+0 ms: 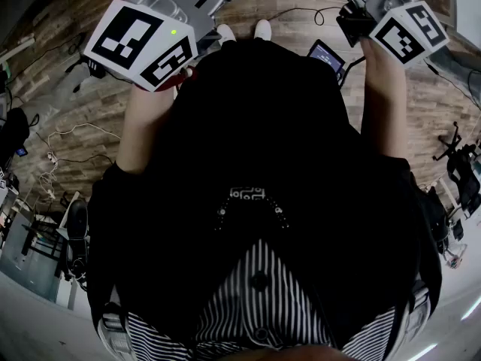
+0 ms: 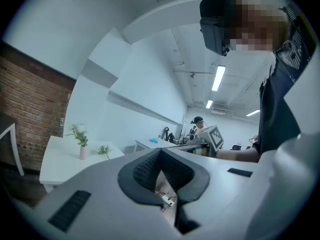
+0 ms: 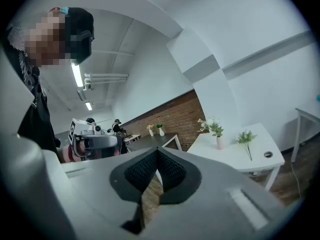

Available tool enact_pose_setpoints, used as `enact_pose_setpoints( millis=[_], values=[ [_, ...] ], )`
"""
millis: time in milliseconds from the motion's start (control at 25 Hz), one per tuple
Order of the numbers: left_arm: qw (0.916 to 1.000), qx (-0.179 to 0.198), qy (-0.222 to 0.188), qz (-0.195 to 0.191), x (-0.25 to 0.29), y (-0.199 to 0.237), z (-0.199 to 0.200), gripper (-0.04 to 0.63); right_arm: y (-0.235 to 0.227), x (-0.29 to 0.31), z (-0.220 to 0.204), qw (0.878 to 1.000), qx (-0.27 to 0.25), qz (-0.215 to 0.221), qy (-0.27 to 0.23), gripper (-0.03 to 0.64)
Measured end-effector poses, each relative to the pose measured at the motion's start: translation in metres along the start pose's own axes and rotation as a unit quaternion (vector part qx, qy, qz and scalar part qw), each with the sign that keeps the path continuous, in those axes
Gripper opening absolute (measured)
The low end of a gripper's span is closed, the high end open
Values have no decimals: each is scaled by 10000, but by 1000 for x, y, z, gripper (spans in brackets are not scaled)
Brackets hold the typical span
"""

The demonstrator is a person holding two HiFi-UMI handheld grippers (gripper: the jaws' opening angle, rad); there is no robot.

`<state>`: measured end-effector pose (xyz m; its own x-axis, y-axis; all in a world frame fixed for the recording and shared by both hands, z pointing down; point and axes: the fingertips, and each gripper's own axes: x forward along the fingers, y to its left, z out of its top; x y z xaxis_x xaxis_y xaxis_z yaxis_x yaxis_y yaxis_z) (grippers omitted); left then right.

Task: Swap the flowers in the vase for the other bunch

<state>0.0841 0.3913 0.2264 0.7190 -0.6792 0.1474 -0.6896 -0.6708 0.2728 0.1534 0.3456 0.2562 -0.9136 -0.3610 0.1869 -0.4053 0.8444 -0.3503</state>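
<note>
Left tongs (image 2: 160, 153) and right tongs (image 3: 156, 153) closed, empty.
Our vase (image 3: 220, 143) stands on the far desk (image 3: 235, 157), the other bunch (image 3: 246, 139) lying just right of it; we should step close, open one pair, grip the vased stems low and lift straight.

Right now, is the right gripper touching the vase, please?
Apart: the right gripper view shows the vase far beyond the shut right gripper.

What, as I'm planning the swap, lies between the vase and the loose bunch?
Only bare table separates vase from loose bunch, per the right gripper view.
</note>
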Motion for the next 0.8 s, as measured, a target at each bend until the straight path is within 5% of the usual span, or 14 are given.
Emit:
enact_pose_setpoints(
  millis=[800],
  values=[
    [9992,-211,-87,334,34,0,2,5,-5,-6,0,9979,-300,572,55,3]
  ],
)
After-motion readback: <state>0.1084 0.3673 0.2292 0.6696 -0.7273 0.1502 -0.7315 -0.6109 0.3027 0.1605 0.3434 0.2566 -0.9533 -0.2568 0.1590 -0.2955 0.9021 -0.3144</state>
